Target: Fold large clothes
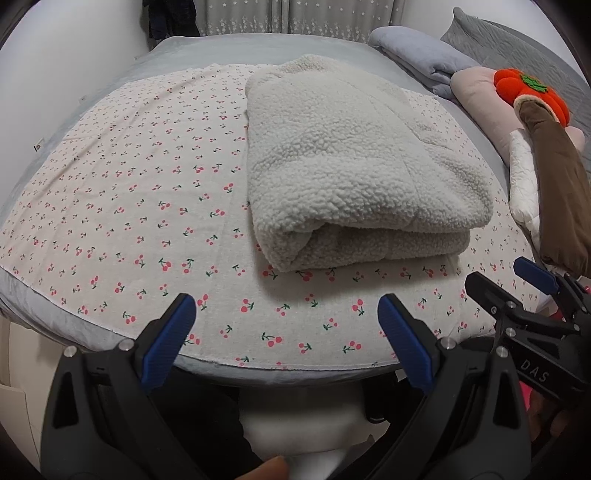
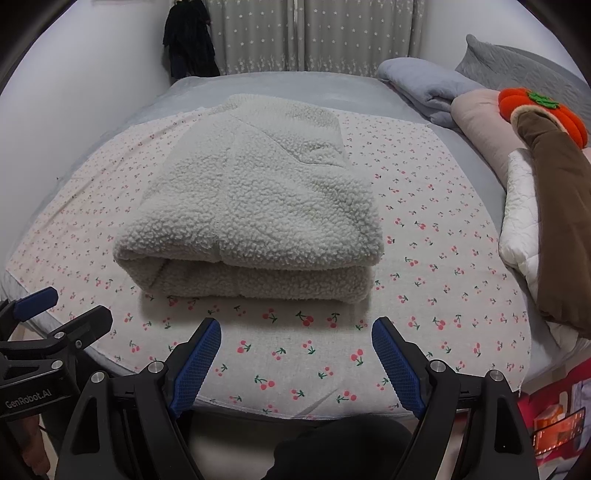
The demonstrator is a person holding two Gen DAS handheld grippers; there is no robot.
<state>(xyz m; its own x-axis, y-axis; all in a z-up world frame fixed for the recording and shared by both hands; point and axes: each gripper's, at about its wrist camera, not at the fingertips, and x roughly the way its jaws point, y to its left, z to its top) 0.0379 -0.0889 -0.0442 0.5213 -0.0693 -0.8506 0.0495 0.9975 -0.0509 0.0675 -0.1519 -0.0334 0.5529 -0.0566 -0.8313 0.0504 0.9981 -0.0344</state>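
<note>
A cream fleece garment (image 1: pixel 354 166) lies folded in a thick rectangle on a cherry-print cloth (image 1: pixel 129 206) spread over the bed. It also shows in the right wrist view (image 2: pixel 255 210), with the rolled fold edge facing me. My left gripper (image 1: pixel 286 314) is open and empty, held at the bed's near edge, short of the garment. My right gripper (image 2: pixel 295 339) is open and empty, also near the front edge, just before the fold. The right gripper shows in the left wrist view (image 1: pixel 517 284) at the right; the left gripper shows in the right wrist view (image 2: pixel 62 306) at the left.
Folded grey bedding (image 1: pixel 417 55), a pink pillow (image 1: pixel 476 99), an orange pumpkin plush (image 1: pixel 532 92), a brown item (image 2: pixel 557 206) and a white quilt (image 2: pixel 517 221) crowd the bed's right side. Curtains (image 2: pixel 314 33) and dark hanging clothes (image 2: pixel 188 40) stand behind the bed.
</note>
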